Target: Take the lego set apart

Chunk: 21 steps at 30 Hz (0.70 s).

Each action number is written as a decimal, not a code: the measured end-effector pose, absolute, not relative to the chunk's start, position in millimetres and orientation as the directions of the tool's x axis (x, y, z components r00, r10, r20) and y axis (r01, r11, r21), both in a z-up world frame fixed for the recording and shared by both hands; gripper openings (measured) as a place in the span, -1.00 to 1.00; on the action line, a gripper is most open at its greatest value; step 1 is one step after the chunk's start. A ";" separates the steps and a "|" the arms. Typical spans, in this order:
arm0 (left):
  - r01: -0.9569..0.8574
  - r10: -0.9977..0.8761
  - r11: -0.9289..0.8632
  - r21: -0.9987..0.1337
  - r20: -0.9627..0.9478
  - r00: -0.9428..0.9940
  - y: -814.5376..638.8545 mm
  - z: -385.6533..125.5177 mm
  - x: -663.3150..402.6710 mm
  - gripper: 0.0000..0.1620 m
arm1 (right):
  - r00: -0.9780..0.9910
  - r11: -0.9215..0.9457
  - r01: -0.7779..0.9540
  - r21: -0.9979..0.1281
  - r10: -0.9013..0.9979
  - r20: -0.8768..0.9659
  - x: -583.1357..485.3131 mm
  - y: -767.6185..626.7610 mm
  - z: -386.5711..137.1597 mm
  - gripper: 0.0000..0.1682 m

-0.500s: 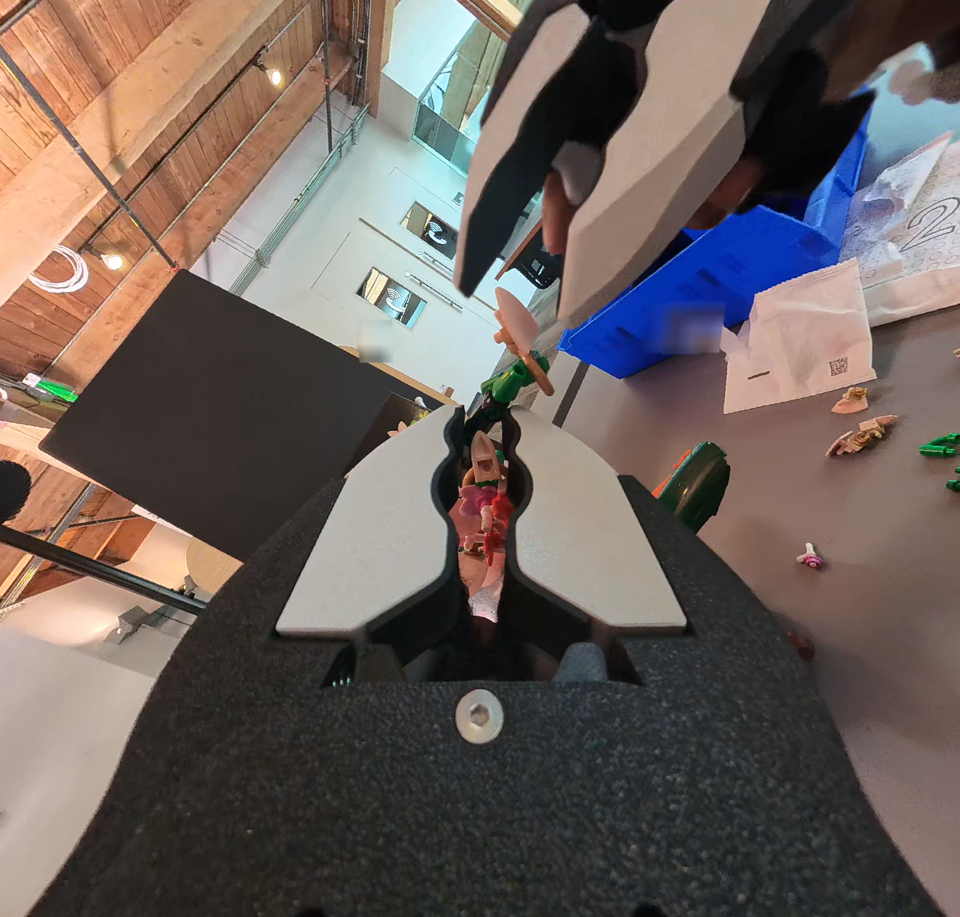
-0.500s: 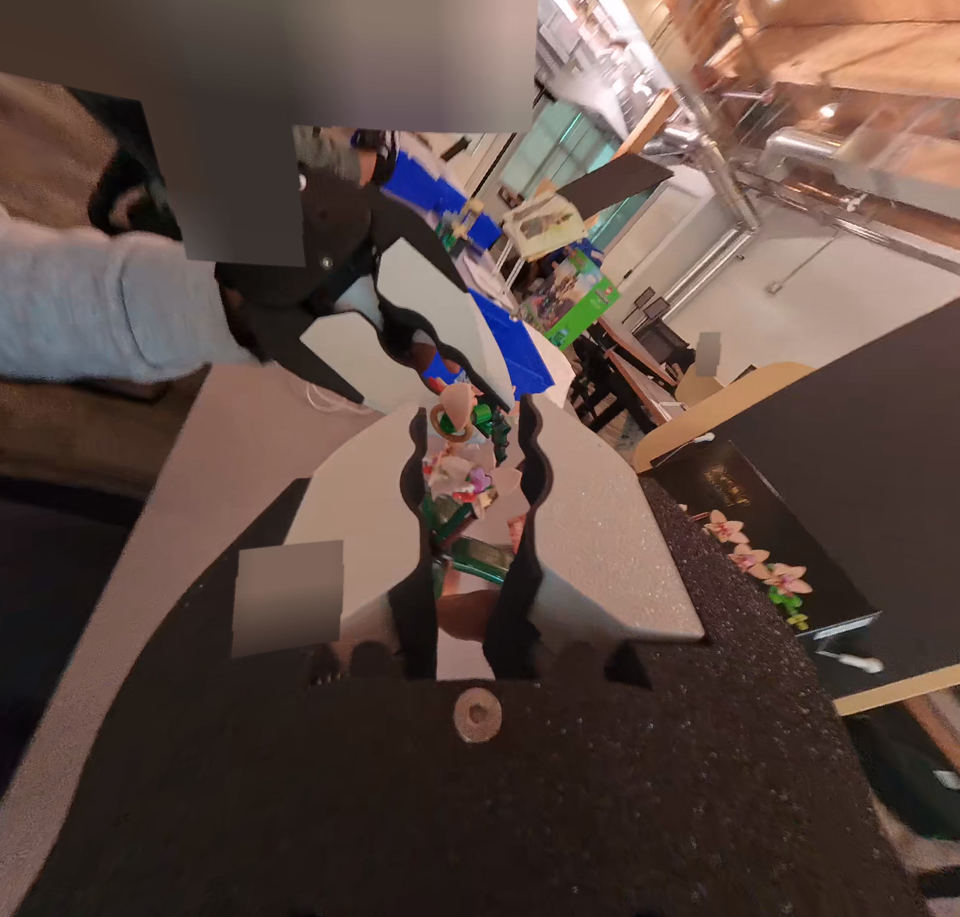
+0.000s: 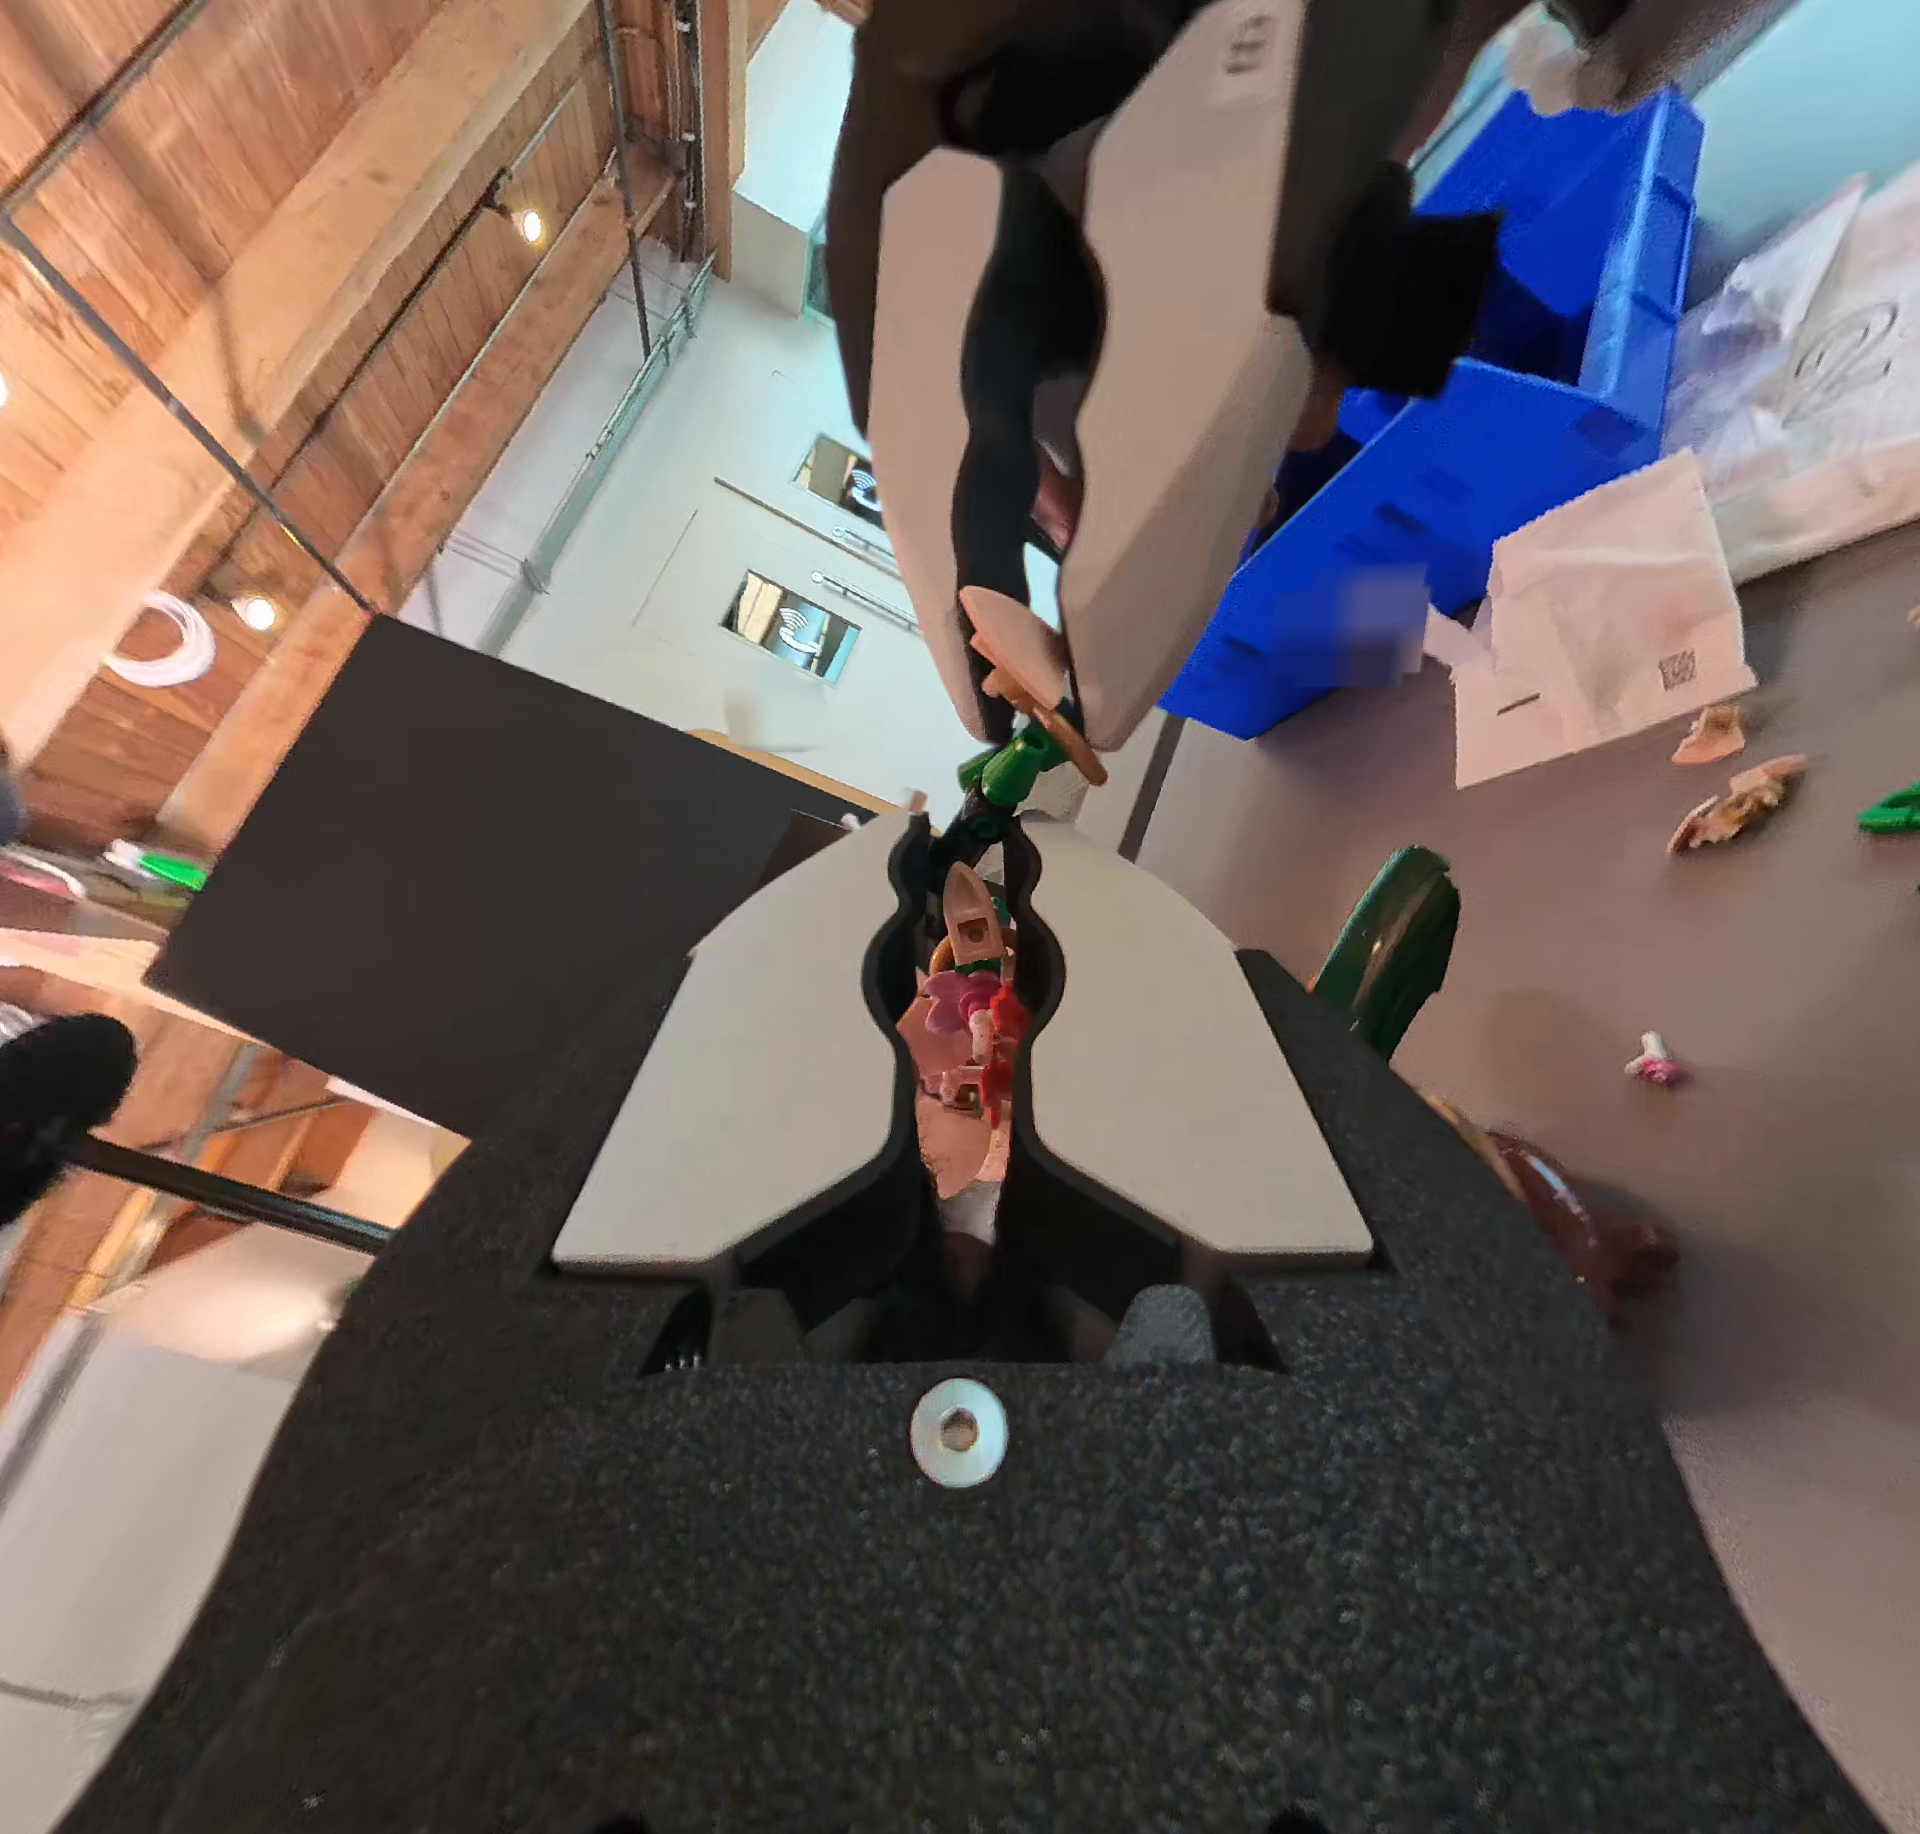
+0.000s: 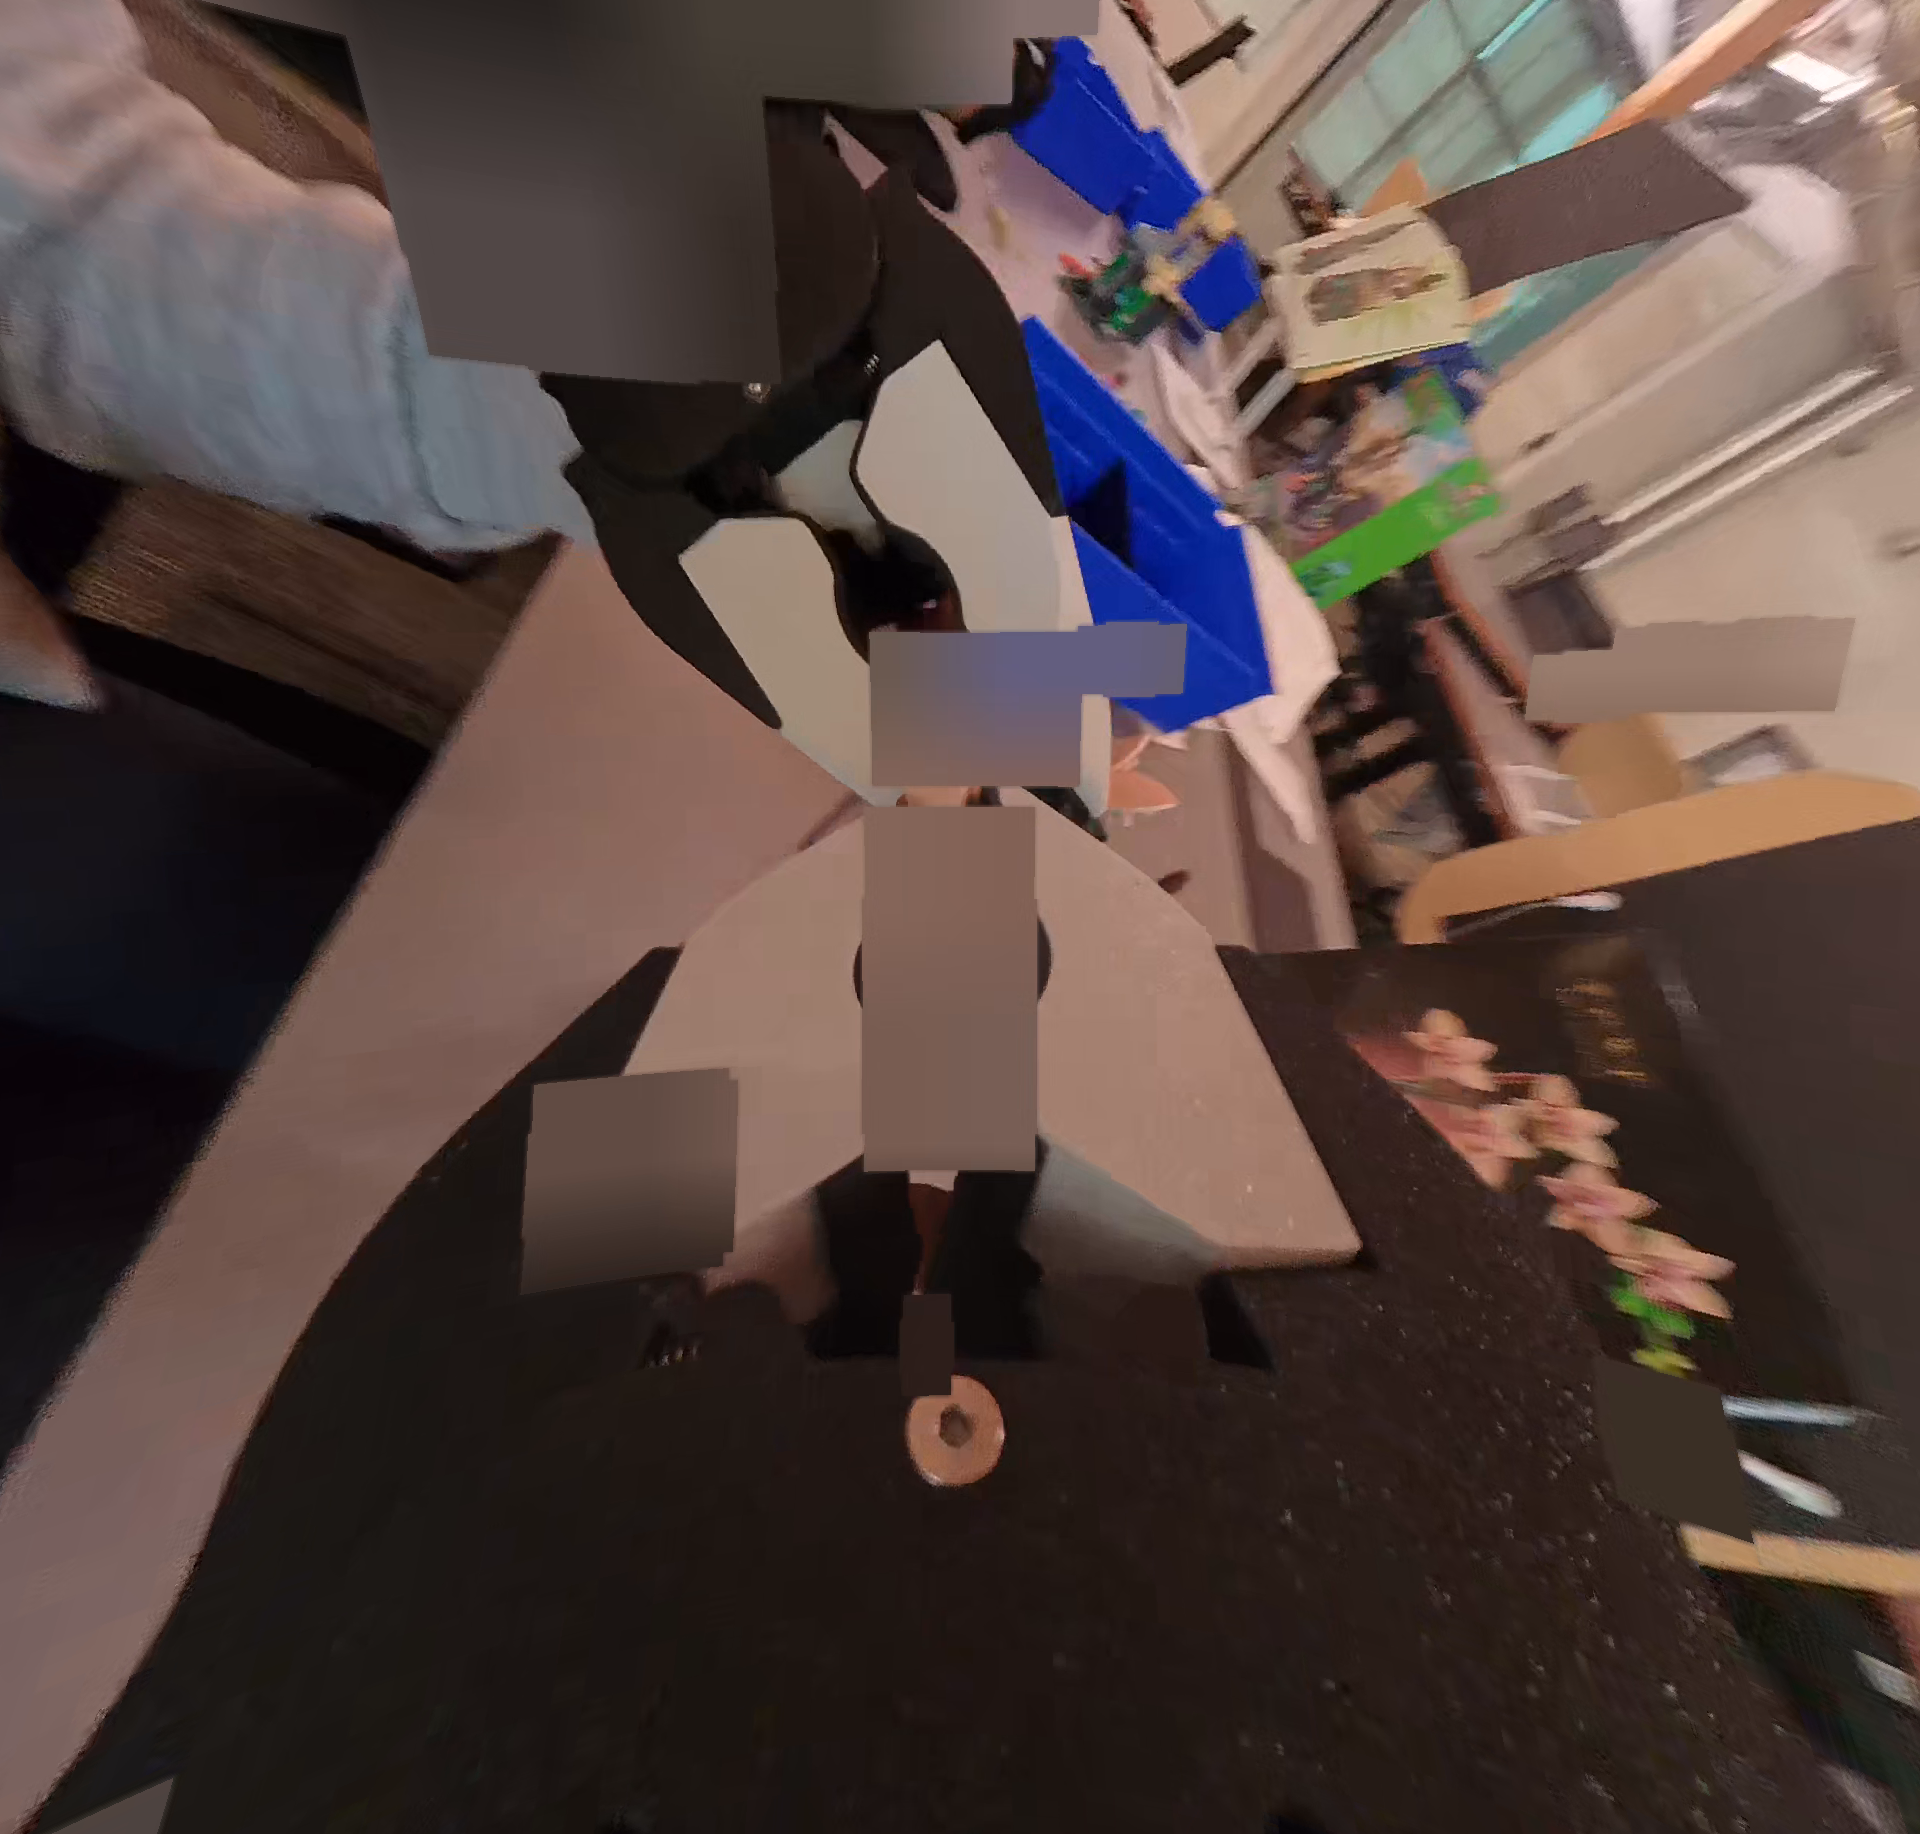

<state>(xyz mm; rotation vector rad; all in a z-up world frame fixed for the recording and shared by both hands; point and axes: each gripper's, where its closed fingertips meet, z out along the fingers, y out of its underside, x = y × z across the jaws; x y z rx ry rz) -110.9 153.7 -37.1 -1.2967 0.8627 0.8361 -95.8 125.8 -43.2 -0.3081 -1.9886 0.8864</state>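
Left wrist view: one left gripper (image 3: 961, 911), jaws nearly closed on one lego flower stem (image 3: 971, 1015), a cluster of pink, red, tan and green pieces held up off the grey surface (image 3: 1714, 1317). One right gripper (image 3: 1023, 662) reaches in from above, jaws narrowed around one tan petal (image 3: 1013, 631) at the tip of the stem, just over a green connector (image 3: 1008, 771); the petal appears still attached. Loose on the surface toward its far right edge: two tan petal pieces (image 3: 1730, 797), one green piece (image 3: 1891, 808) cut by the frame edge, one small white-and-pink piece (image 3: 1654, 1062), one dark green curved piece (image 3: 1387, 937) just beside the left gripper, one dark red piece (image 3: 1558, 1213) nearer the camera. Also present: at least two blue bins (image 3: 1455, 496) at the far edge, and several white paper bags (image 3: 1600, 631) beside them. Right wrist view: mosaic patches cover the right gripper's own jaws, so its grip cannot be confirmed there; one black box printed with flowers (image 4: 1538, 1161) stands at the right. Progress, as judged: disassembly partly done, several parts already detached and scattered; most of the stem remains assembled in the left jaws, with the tip petal the piece in hand.
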 end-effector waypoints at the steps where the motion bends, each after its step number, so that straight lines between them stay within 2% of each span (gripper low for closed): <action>1: -0.909 0.045 0.084 -0.408 -0.910 0.412 153.7 -37.9 -110.5 -0.85 | -0.595 0.673 -0.114 -0.731 0.543 0.592 -95.0 125.4 -43.8 -0.89; 4: -0.942 0.071 0.063 -0.329 -0.940 0.333 155.1 -39.3 -108.5 -0.70 | -0.661 0.601 -0.083 -0.795 0.564 0.495 -95.0 127.0 -42.0 -0.90; 8: -0.955 0.128 0.093 -0.282 -0.948 0.293 151.0 -30.2 -103.6 -0.58 | -0.727 0.568 -0.048 -0.822 0.544 0.418 -93.4 124.9 -42.8 -0.90; 12: -0.973 0.114 0.116 -0.201 -0.970 0.214 152.2 -35.2 -96.8 -0.58 | -0.765 0.582 -0.025 -0.813 0.512 0.390 -91.9 122.5 -44.8 -0.89; 16: -0.972 0.116 0.146 -0.186 -0.972 0.204 156.4 -37.4 -92.6 -0.67 | -0.778 0.600 -0.018 -0.800 0.494 0.388 -91.8 122.0 -44.8 -0.89; 21: -0.930 0.053 0.133 -0.344 -0.934 0.353 159.1 -36.8 -97.0 -0.74 | -0.687 0.638 -0.074 -0.767 0.525 0.503 -94.9 126.1 -39.3 -0.90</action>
